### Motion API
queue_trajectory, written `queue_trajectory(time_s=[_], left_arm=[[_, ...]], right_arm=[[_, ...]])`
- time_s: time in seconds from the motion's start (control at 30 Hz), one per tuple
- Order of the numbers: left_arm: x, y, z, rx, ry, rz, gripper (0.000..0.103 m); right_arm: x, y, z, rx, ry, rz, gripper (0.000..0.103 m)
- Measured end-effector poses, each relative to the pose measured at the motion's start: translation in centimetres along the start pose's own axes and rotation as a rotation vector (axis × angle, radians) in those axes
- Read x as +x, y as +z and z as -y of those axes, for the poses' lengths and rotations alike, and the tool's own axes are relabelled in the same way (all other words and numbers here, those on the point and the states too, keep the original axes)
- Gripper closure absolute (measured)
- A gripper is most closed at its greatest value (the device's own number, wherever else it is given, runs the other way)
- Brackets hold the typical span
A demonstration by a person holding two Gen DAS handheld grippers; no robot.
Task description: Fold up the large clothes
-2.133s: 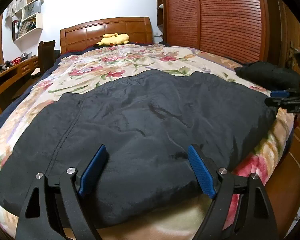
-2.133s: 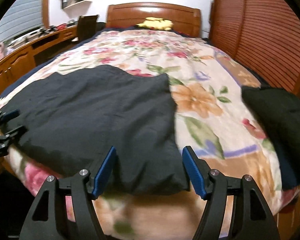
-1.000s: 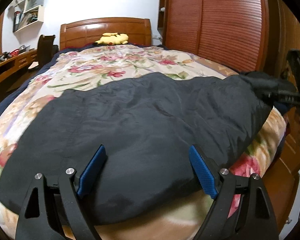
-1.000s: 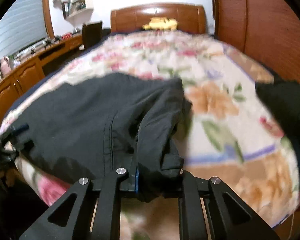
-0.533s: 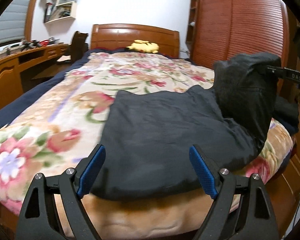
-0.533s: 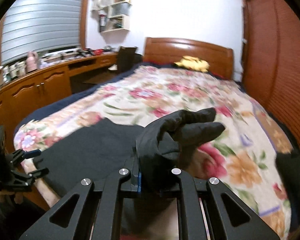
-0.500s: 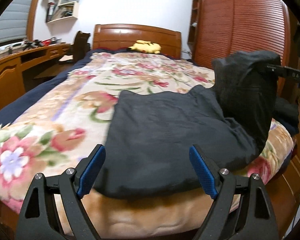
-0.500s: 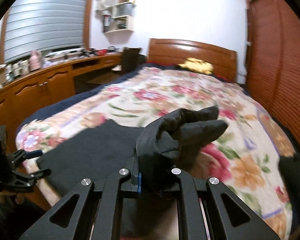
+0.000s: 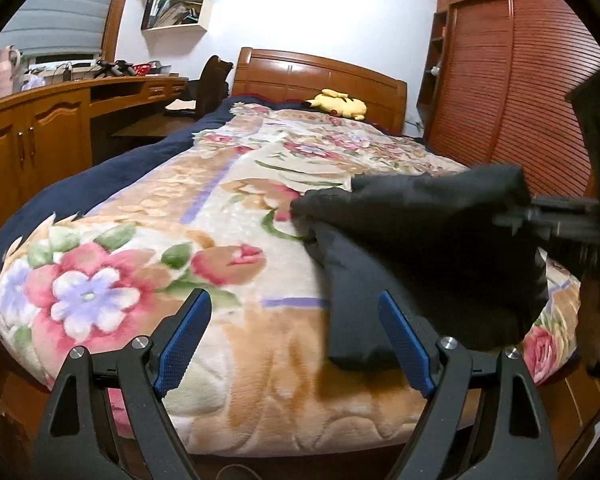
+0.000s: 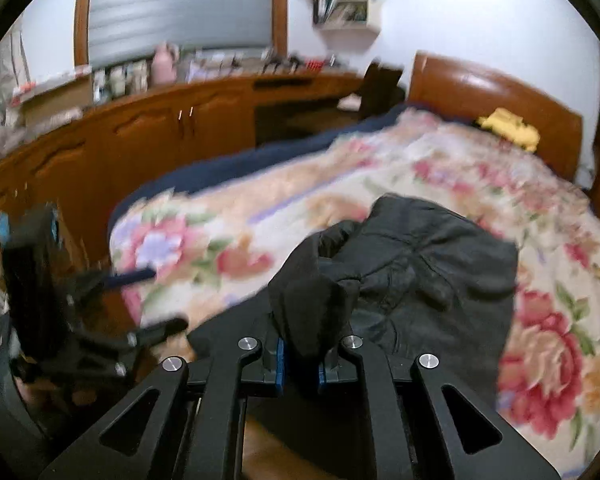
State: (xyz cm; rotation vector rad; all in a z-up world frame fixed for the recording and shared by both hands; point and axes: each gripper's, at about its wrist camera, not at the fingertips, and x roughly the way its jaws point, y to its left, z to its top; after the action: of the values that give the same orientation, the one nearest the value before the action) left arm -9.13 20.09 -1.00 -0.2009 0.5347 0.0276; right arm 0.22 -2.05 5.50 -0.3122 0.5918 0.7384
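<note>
Tongs on our left [image 9: 292, 340]: blue-padded fingers [image 9: 182, 338] spread wide, nothing between them, hovering at the foot edge of the bed over the floral plush blanket [image 9: 148, 264]. Beyond them on the left we note the long wooden tabletop with cabinet doors [image 9: 40, 120], cluttered on top, and a white wall shelf of books [image 9: 176, 4]. A wooden headboard [image 9: 320, 76] with a yellow plush toy [image 9: 338, 104] sits at the far end of the bed; reddish slatted wardrobe doors [image 9: 540, 92] stand to the right.

The black, slightly shiny fabric garment [image 9: 424, 240] lies on the right part of the blanket near the foot edge, one end lifted off the bed and bunched. Tongs on our right [image 10: 298, 364] are clenched on that bunched end [image 10: 312, 308]; the rest of the garment drapes back onto the blanket. The right wrist view is motion-blurred, so finer folds cannot be made out.
</note>
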Motion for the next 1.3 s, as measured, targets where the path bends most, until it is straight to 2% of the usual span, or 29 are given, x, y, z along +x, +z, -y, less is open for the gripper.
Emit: queue_trajectory(time_s=[0.07,0.13,0.17,0.2,0.23,0.3,0.37,0.47,0.5,0.57,0.7,0.87,1.17,1.23,1.3], left_arm=[[-0.2,-0.1,-0.2,-0.002,-0.002,0.000,0.017],[-0.1,-0.2,0.0,0.004,-0.002,0.000,0.017],[-0.3,-0.3,0.0,0.007,-0.002,0.000,0.017],[-0.3,-0.3,0.2,0.010,-0.003,0.000,0.017],[-0.3,-0.3,0.3,0.014,-0.004,0.002,0.017],[-0.5,-0.3,0.3,0.017,-0.004,0.008,0.017],[-0.8,-0.3,0.4,0.015,0.000,0.015,0.017],[-1.2,-0.1,0.7,0.017,-0.006,0.033,0.017],[-1.3,-0.1,0.7,0.017,-0.009,0.039,0.017],[-1.4,0.0,0.8,0.016,-0.010,0.042,0.017],[-1.5,0.1,0.8,0.018,-0.007,0.047,0.017],[-1.6,0.3,0.5,0.003,-0.003,0.050,0.017],[-1.6,-0.1,2.0,0.052,-0.009,0.036,0.017],[-1.5,-0.2,2.1,0.052,-0.037,0.022,0.017],[-1.5,-0.3,2.2,0.055,-0.043,0.017,0.017]], right_arm=[[0.0,0.0,0.3,-0.001,0.000,0.002,0.080],[-1.2,0.4,1.5,0.033,0.036,0.026,0.064],[-1.9,0.8,1.5,0.042,0.041,0.047,0.049],[-3.1,1.1,2.1,0.045,0.038,0.080,0.040],[-3.9,1.2,2.2,0.045,0.031,0.109,0.039],[-5.7,0.6,3.0,0.036,-0.009,0.165,0.038],[-7.2,-1.3,2.9,0.015,-0.089,0.198,0.038],[-6.8,-4.0,4.3,0.018,-0.195,0.122,0.039],[-6.4,-4.8,4.8,0.024,-0.211,0.098,0.045],[-5.2,-6.2,5.8,0.054,-0.206,0.057,0.047],[-2.2,-8.4,6.3,0.153,-0.109,0.024,0.050],[1.2,-8.8,5.6,0.146,-0.096,0.023,0.054],[-0.5,-8.1,6.6,0.089,-0.063,0.024,0.055],[-1.6,-7.5,6.8,0.046,-0.095,0.056,0.052],[-2.3,-6.6,7.8,0.024,-0.117,0.078,0.044]])
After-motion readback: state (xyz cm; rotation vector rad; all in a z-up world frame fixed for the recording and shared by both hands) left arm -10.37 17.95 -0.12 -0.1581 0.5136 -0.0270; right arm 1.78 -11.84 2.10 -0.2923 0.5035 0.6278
